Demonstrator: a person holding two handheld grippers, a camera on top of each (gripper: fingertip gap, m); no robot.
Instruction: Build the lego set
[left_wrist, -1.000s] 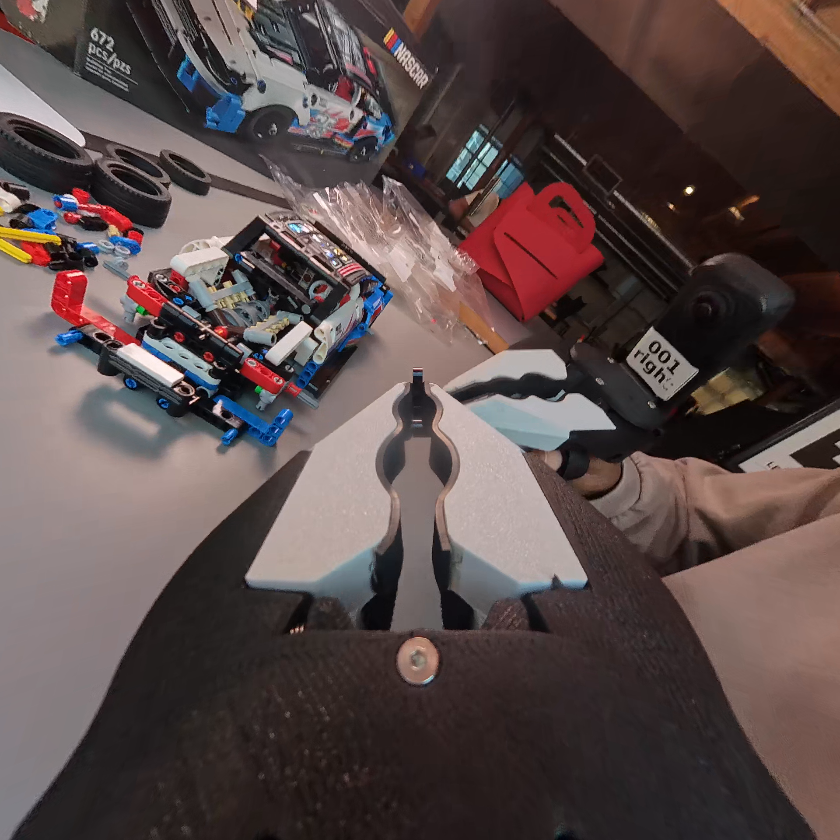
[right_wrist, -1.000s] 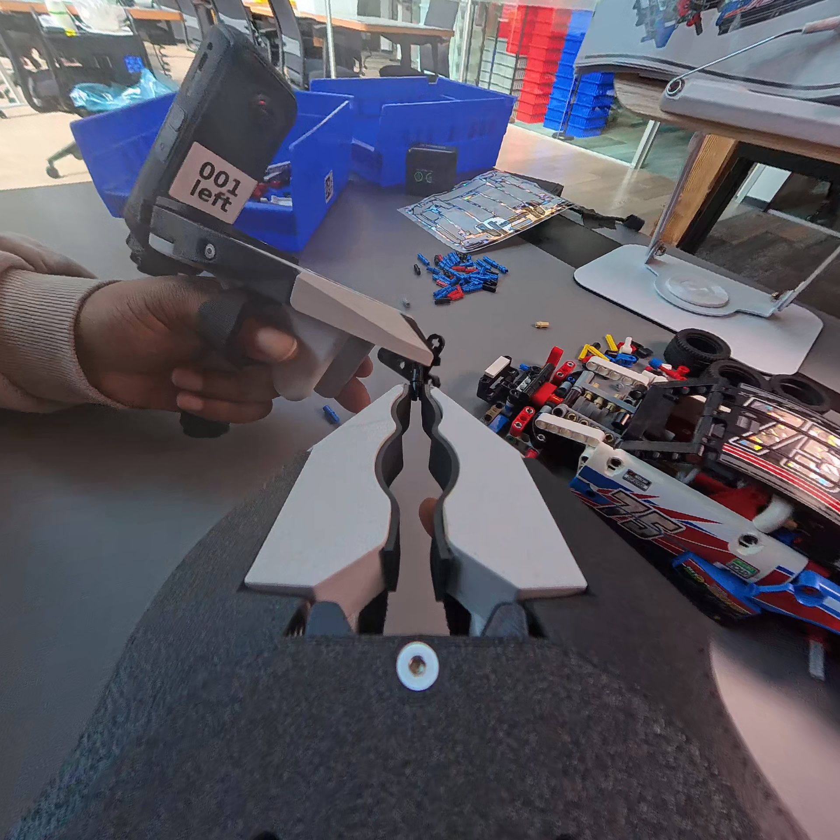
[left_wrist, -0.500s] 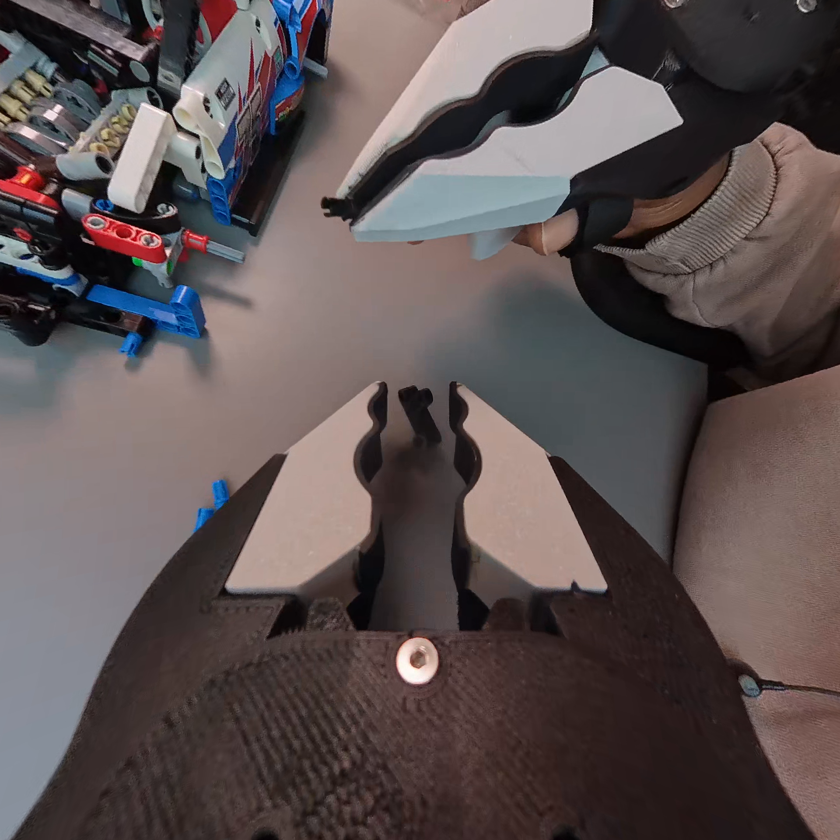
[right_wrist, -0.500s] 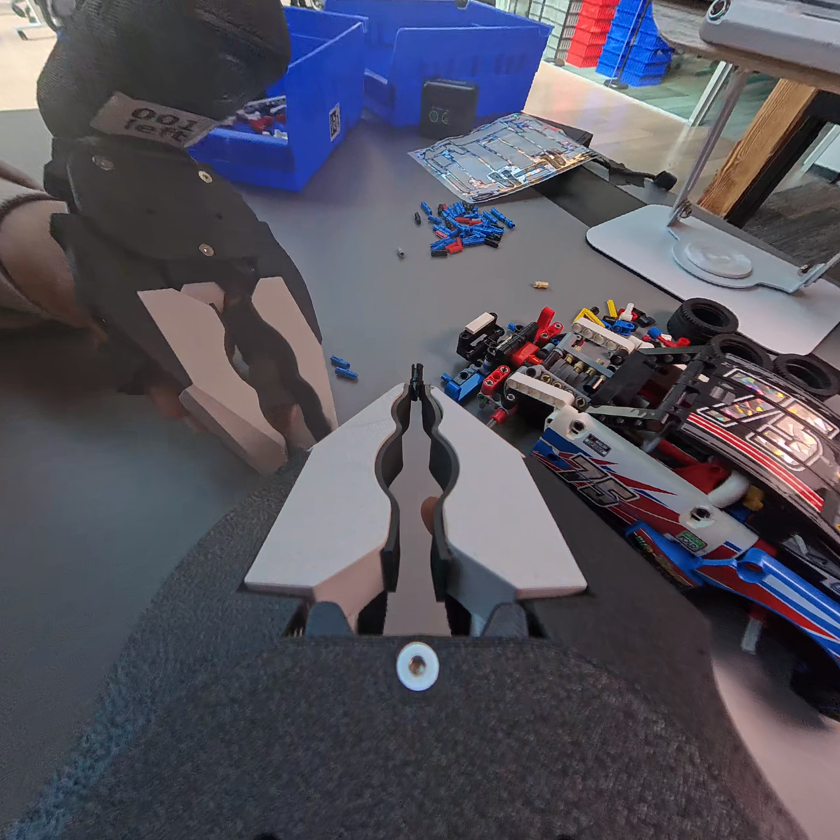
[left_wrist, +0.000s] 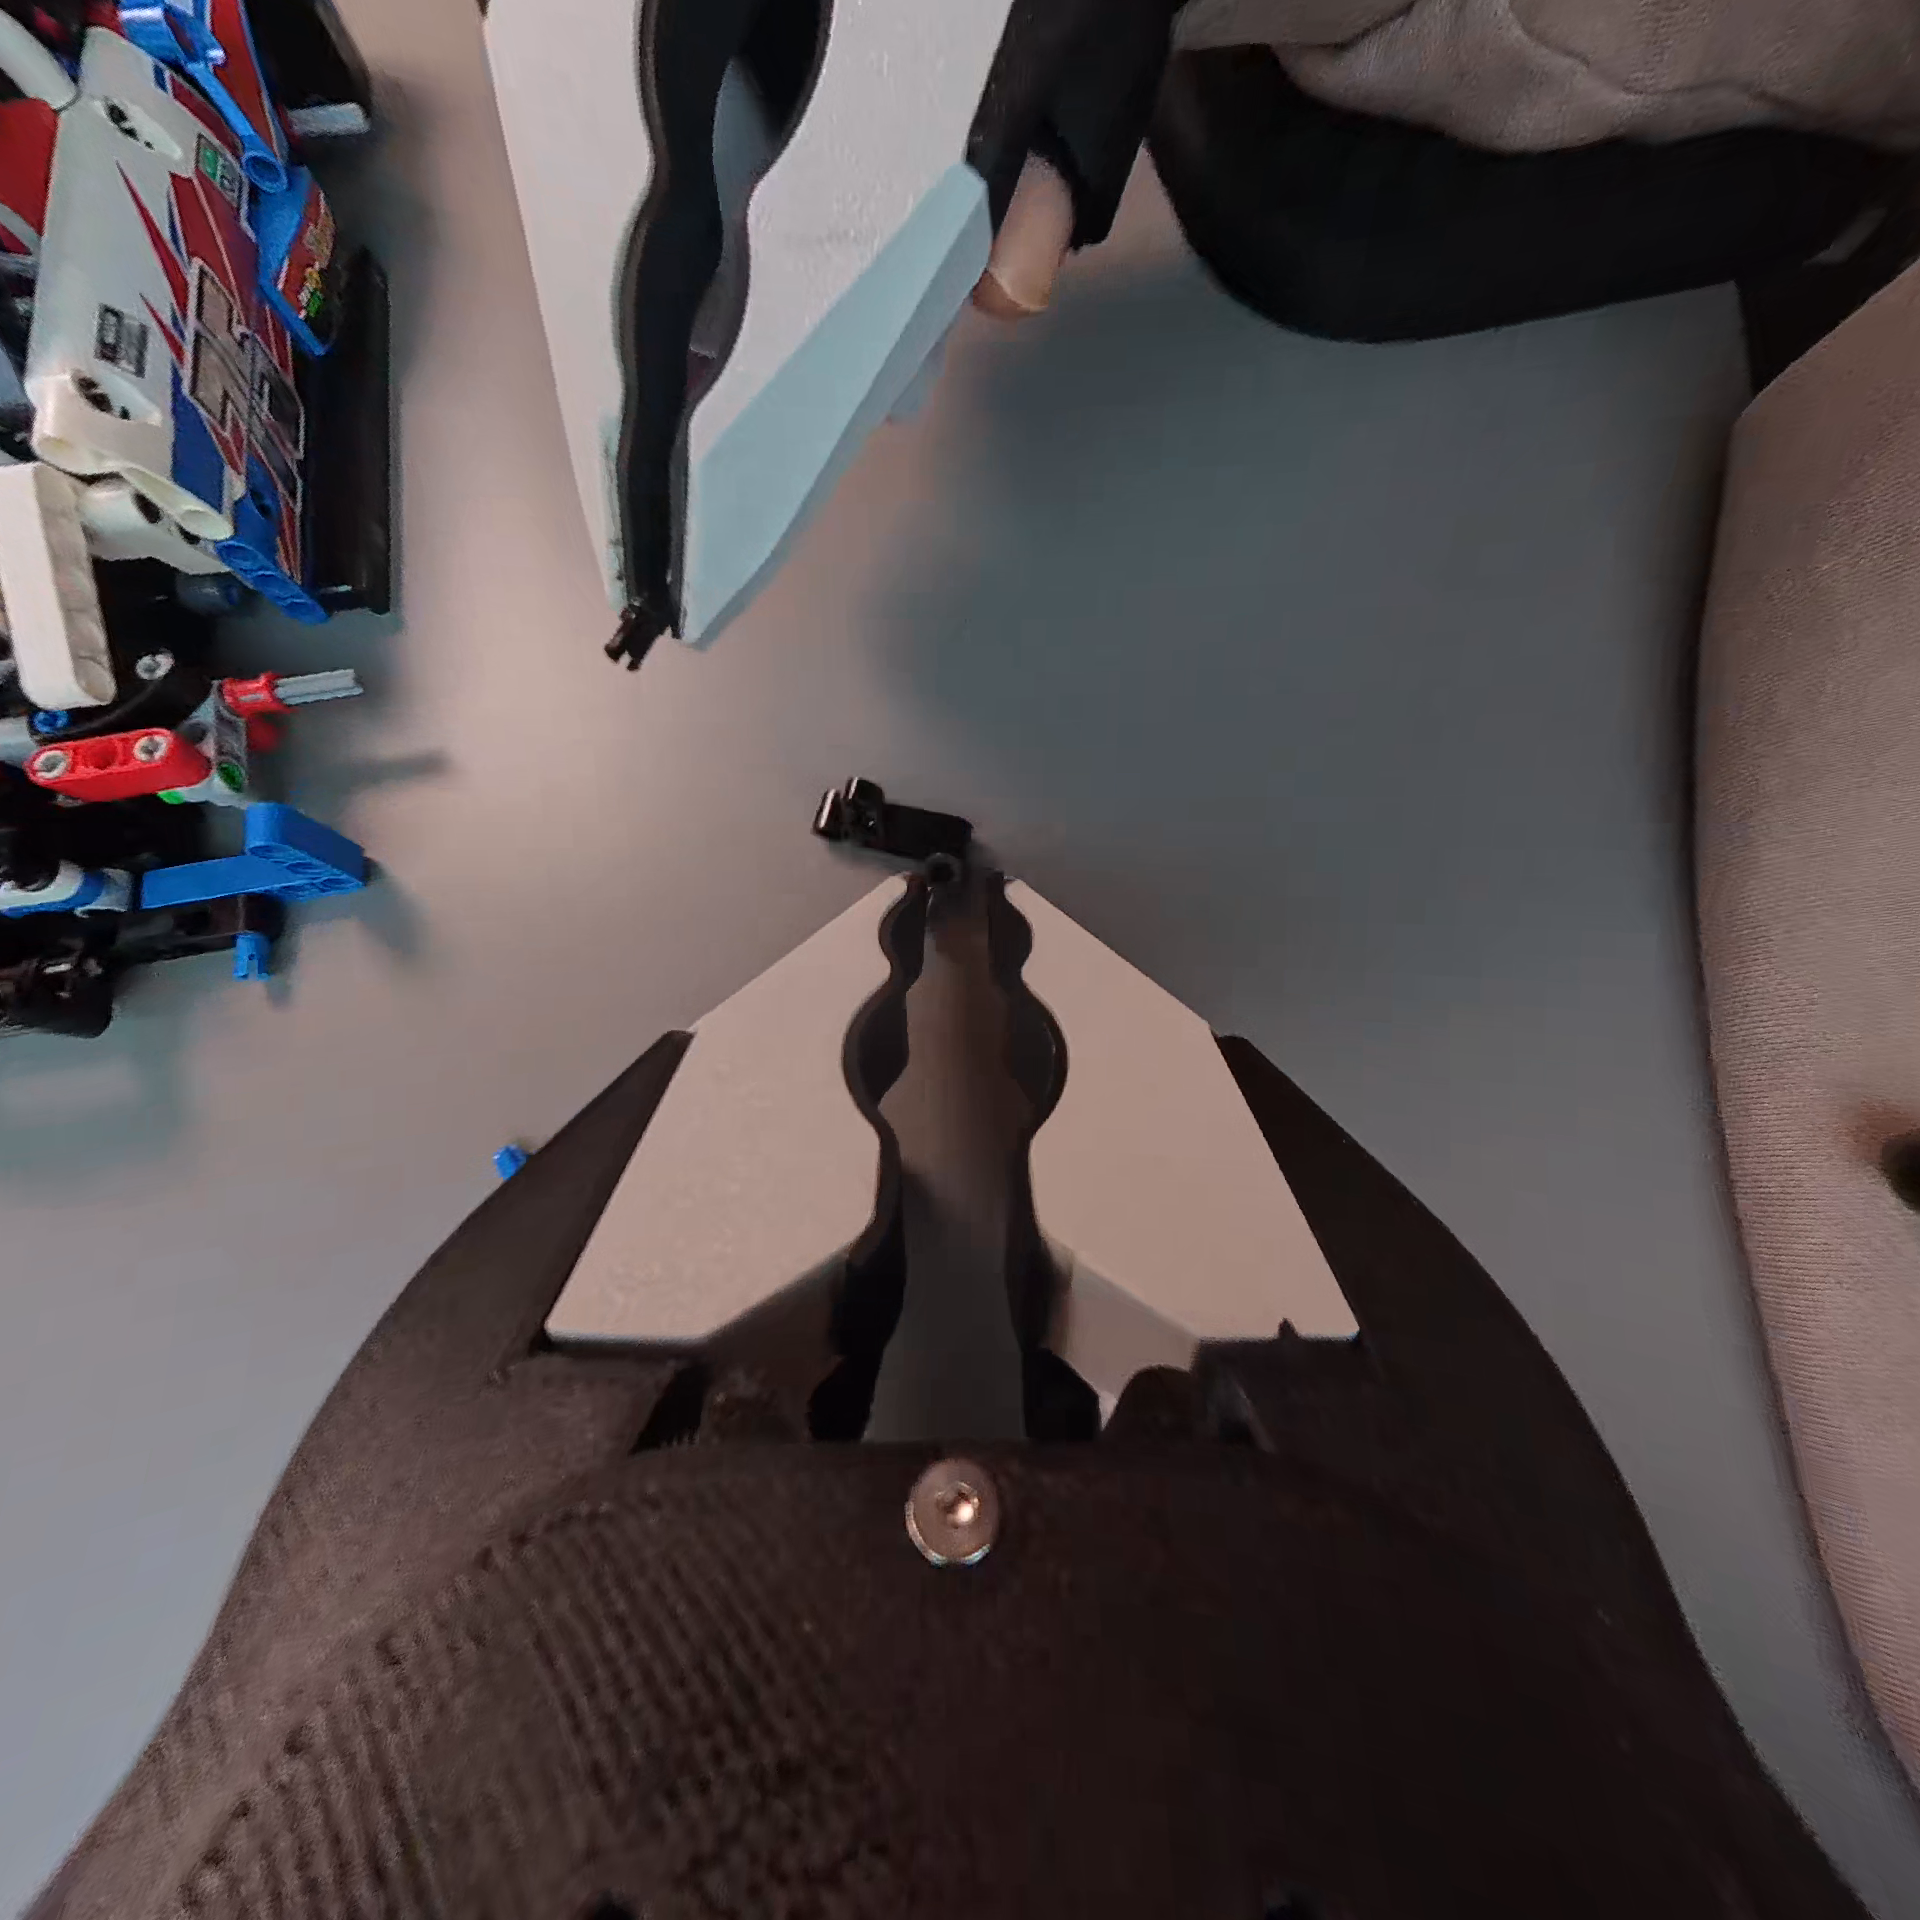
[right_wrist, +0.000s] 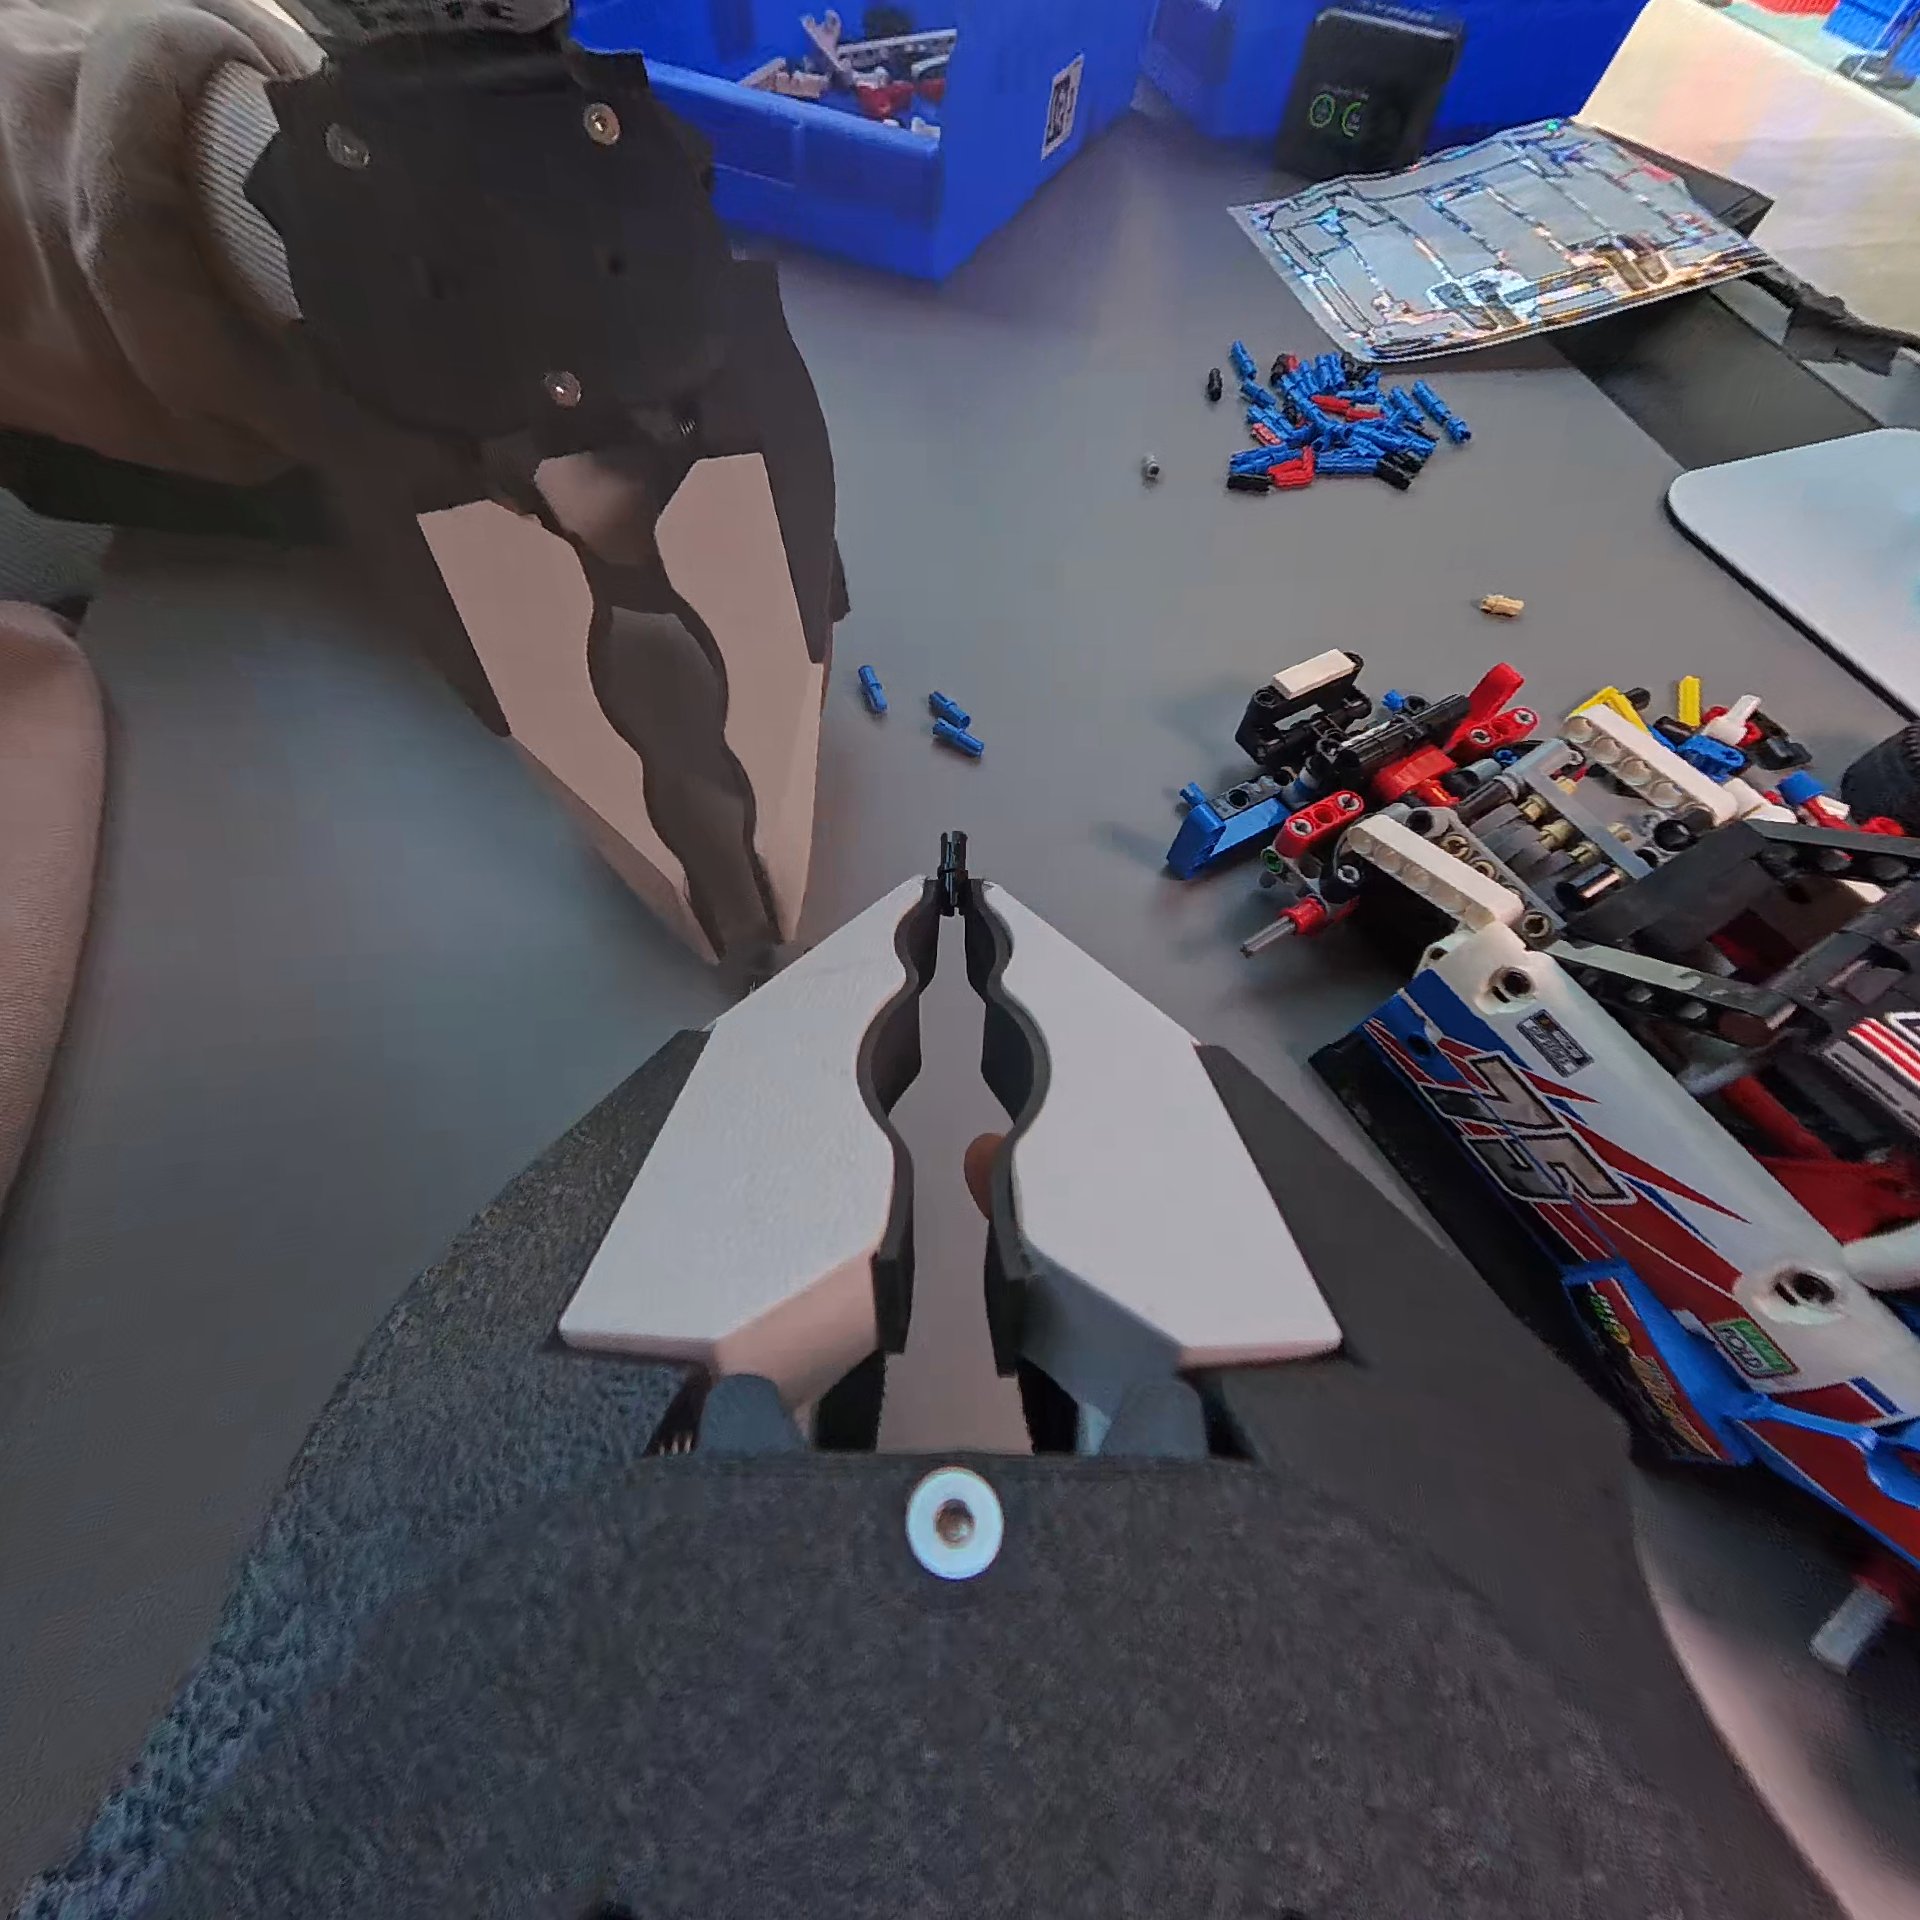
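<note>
Between the left gripper (left_wrist: 951, 883) jaws, nearly together, nips one end of a small black L-shaped plastic connector (left_wrist: 891, 821) resting on the grey counter (left_wrist: 1299, 644). Right gripper (right_wrist: 951, 883) jaws clamped on a tiny black pin (right_wrist: 951, 860). Likely light, rigid, slippery; best gripped along flat sides. Open room between grippers; half-built white, red and blue toy car (right_wrist: 1621, 1049) crowds right.

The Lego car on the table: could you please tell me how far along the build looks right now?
Partly done: the car already has its white, red and blue side panel and a black frame. In hand: the right gripper pinches a small black pin, while the left gripper closes around a black connector piece at the table. Left: the pile of loose pins is unused.
</note>
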